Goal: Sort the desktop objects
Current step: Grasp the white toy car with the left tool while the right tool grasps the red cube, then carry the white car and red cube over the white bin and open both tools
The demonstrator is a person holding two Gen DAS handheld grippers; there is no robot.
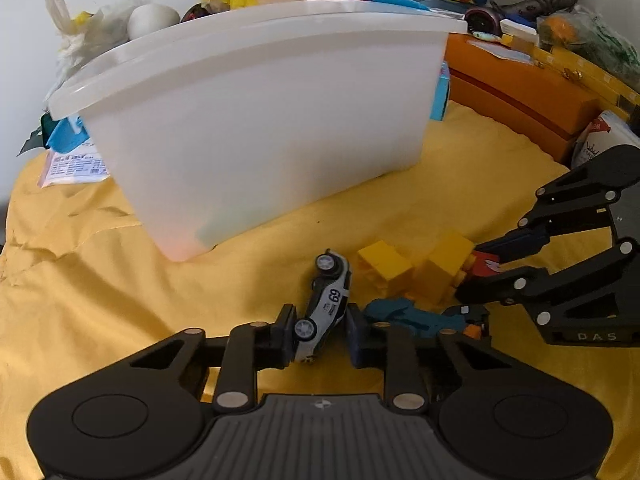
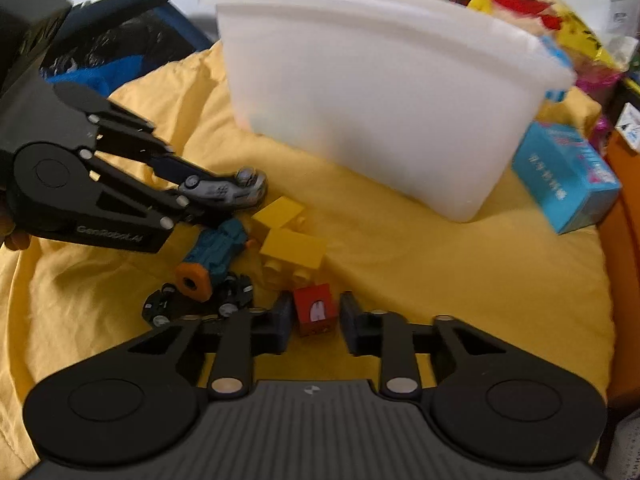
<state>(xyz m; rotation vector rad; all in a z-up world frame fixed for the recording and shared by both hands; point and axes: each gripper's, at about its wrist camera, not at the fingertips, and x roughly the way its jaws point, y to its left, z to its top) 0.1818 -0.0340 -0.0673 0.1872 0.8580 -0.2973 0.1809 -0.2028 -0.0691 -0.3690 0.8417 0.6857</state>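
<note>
My left gripper [image 1: 320,330] is shut on a grey toy car marked 69 [image 1: 326,304], which stands tilted on its side between the pads; it also shows in the right wrist view [image 2: 226,190]. My right gripper [image 2: 314,316] is around a red block [image 2: 315,309] with its pads close to both sides, a small gap showing on the right. Two yellow bricks [image 2: 290,236] and a teal and orange toy [image 2: 212,256] lie between the grippers. A white plastic bin [image 1: 256,120] stands behind on the yellow cloth.
A black toy car [image 2: 200,300] lies by the teal toy. A blue box [image 2: 568,176] sits right of the bin. An orange box [image 1: 520,92] and a clutter of toys and bags lie behind. A dark bag [image 2: 100,40] is at far left.
</note>
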